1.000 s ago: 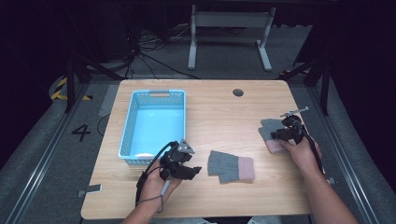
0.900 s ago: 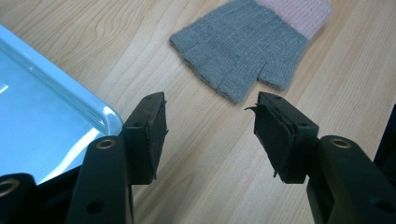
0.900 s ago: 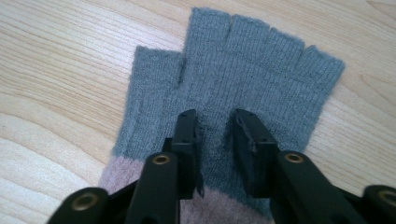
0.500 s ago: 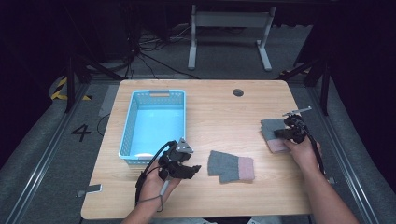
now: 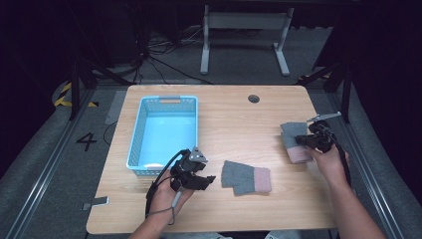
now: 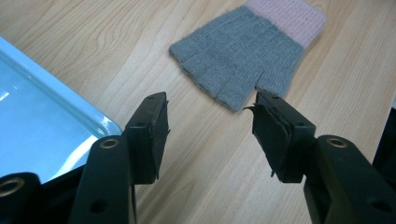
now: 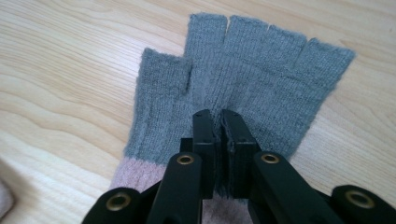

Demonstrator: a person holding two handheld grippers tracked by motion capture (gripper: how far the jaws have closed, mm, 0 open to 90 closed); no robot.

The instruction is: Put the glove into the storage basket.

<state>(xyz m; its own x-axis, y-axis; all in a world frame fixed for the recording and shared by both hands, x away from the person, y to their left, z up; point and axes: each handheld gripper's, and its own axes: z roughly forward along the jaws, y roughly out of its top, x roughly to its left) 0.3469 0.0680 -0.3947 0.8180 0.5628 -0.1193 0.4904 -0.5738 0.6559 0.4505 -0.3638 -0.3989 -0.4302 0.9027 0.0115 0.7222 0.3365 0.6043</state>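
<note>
My right gripper (image 7: 219, 122) pinches the right glove (image 7: 243, 79) at the bench's (image 5: 234, 119) right edge. My left gripper (image 6: 210, 135) stands open near the middle glove (image 6: 243, 65), beside the basket (image 5: 164, 132).

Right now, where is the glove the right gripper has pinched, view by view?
High view: glove in the right gripper, at the table's right edge.
Left gripper view: not that glove; the other glove lies ahead.
Right gripper view: centre, jaws shut on its knit.
Shared landmark: the wooden table.
</note>
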